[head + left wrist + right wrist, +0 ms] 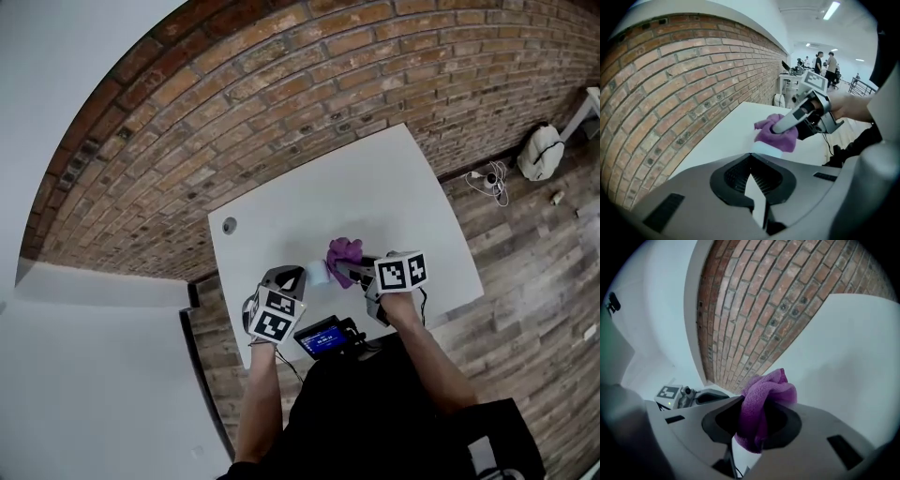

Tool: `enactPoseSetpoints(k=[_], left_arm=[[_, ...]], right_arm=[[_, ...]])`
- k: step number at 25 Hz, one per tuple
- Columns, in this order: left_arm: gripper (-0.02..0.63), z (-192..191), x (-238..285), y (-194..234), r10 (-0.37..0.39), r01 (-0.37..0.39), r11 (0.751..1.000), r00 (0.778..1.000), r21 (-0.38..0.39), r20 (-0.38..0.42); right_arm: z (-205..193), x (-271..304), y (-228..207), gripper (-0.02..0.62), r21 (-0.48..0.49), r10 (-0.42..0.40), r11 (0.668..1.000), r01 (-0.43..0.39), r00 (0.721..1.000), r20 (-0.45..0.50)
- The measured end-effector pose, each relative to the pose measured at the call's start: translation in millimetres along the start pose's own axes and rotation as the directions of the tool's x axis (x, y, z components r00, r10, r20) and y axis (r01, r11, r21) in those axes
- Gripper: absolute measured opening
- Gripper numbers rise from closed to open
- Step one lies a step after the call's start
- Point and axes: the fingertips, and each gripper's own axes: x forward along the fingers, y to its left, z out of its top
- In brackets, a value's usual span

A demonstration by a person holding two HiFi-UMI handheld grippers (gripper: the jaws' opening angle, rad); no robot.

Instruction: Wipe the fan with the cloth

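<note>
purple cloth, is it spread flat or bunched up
Bunched up: the purple cloth is a crumpled wad pinched between the jaws of the right gripper, with its folds hanging loose rather than laid flat.

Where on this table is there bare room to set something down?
Bare: far half of the table, from the cable hole to the right edge. Crowded: near edge, where left claw holds the fan, right claw the cloth, beside a black device.

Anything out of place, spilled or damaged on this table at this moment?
Nothing spilled or damaged. The purple cloth is bunched in the right tool, over the white table. Only oddity: no obvious fan shows, only a small pale block at the shut tips of the left tool.
</note>
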Motion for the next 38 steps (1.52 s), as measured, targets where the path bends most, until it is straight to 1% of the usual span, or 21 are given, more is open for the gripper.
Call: enactPoseSetpoints(k=[2, 3, 4, 6, 7, 9, 11, 12, 14, 16, 18, 20, 22, 23, 25, 27, 29, 30, 33, 36, 38], left_arm=[[0.002, 2.9, -2.0, -14.8, -0.034, 0.035, 0.997, 0.999, 0.062, -0.025], [0.002, 2.3, -1.0, -20.3, -0.041, 0.045, 0.995, 0.998, 0.089, -0.043], [0.002, 1.4, 0.1, -23.1, -0.04, 0.046, 0.993, 0.998, 0.107, -0.057], [0.001, 0.3, 1.4, -24.8, -0.038, 0.046, 0.992, 0.997, 0.119, -0.069], [0.002, -0.1, 1.7, -25.5, -0.042, 0.05, 0.992, 0.997, 0.117, -0.071], [0.0, -0.5, 2.1, -26.3, -0.049, 0.057, 0.993, 0.996, 0.107, -0.072], [0.0, -0.2, 2.5, -24.2, -0.049, 0.056, 0.993, 0.996, 0.101, -0.073], [0.0, -0.1, 2.5, -23.0, -0.046, 0.054, 0.994, 0.996, 0.1, -0.074], [0.0, -0.8, 1.7, -22.3, -0.041, 0.049, 0.994, 0.996, 0.095, -0.076], [0.0, -1.6, 1.0, -23.6, -0.039, 0.046, 0.995, 0.997, 0.091, -0.071], [0.0, -0.5, 0.3, -23.9, -0.035, 0.042, 0.995, 0.997, 0.096, -0.07], [0.0, 0.2, 0.3, -23.5, -0.03, 0.038, 0.994, 0.997, 0.107, -0.076], [0.0, -0.8, 0.8, -24.4, -0.028, 0.038, 0.993, 0.996, 0.115, -0.086], [0.0, -1.2, 1.0, -24.8, -0.027, 0.038, 0.993, 0.996, 0.116, -0.088], [0.0, -1.1, 1.3, -25.1, -0.025, 0.035, 0.993, 0.996, 0.115, -0.086], [0.0, 0.0, 1.8, -25.2, -0.024, 0.033, 0.993, 0.997, 0.113, -0.08], [0.0, 0.2, 2.3, -24.4, -0.021, 0.031, 0.993, 0.996, 0.116, -0.082], [0.0, 0.4, 2.5, -23.9, -0.019, 0.029, 0.992, 0.997, 0.119, -0.081], [0.0, 0.4, 2.4, -23.5, -0.015, 0.025, 0.993, 0.997, 0.12, -0.077], [0.0, -1.5, 1.9, -24.1, -0.015, 0.024, 0.993, 0.997, 0.115, -0.082], [0.0, -1.6, 1.9, -24.5, -0.014, 0.022, 0.993, 0.997, 0.112, -0.076]], right_arm=[[20.7, -0.3, 32.0, 0.094, -0.054, 0.083, 0.995, -0.082, 0.996, 0.033], [26.0, 5.0, 50.6, 0.094, -0.092, 0.131, 0.987, -0.128, 0.991, 0.021], [26.2, 13.4, 65.8, 0.094, -0.13, 0.164, 0.978, -0.164, 0.986, -0.01], [14.7, 32.7, 77.7, 0.094, -0.19, 0.166, 0.965, -0.182, 0.982, -0.094], [7.4, 39.6, 75.2, 0.094, -0.212, 0.145, 0.963, -0.169, 0.982, -0.121], [0.7, 41.5, 65.1, 0.094, -0.22, 0.121, 0.965, -0.142, 0.987, -0.108], [2.6, 33.0, 49.4, 0.094, -0.187, 0.102, 0.976, -0.109, 0.994, -0.047], [2.8, 28.2, 35.5, 0.094, -0.165, 0.072, 0.983, -0.075, 0.997, -0.026], [-2.3, 19.5, 0.8, 0.094, -0.106, -0.015, 0.994, 0.013, 1.0, -0.021], [-4.0, 9.9, -18.1, 0.094, -0.05, -0.058, 0.997, 0.057, 0.998, -0.014], [7.7, 2.4, -2.3, 0.094, -0.044, -0.011, 0.999, 0.012, 0.999, 0.036], [20.0, 3.9, 35.5, 0.094, -0.09, 0.098, 0.992, -0.092, 0.993, 0.067], [18.7, 13.6, 67.3, 0.094, -0.153, 0.18, 0.973, -0.172, 0.983, 0.038], [13.3, 19.7, 73.6, 0.094, -0.182, 0.189, 0.966, -0.184, 0.982, 0.011], [1.7, 27.8, 66.7, 0.094, -0.202, 0.165, 0.965, -0.165, 0.986, -0.016], [-1.2, 24.5, 46.2, 0.094, -0.158, 0.139, 0.978, -0.133, 0.99, 0.029], [-4.9, 18.7, 16.0, 0.094, -0.107, 0.081, 0.991, -0.074, 0.995, 0.065], [-10.6, 18.4, 1.4, 0.094, -0.076, 0.062, 0.995, -0.057, 0.996, 0.066], [-33.5, 22.4, -24.9, 0.094, 0.026, 0.07, 0.997, -0.071, 0.997, 0.037], [-56.8, 22.4, -50.1, 0.094, 0.029, -0.03, 0.999, 0.031, 0.998, -0.047], [-47.3, 13.9, -51.9, 0.094, 0.082, -0.042, 0.996, 0.042, 0.999, 0.004]])
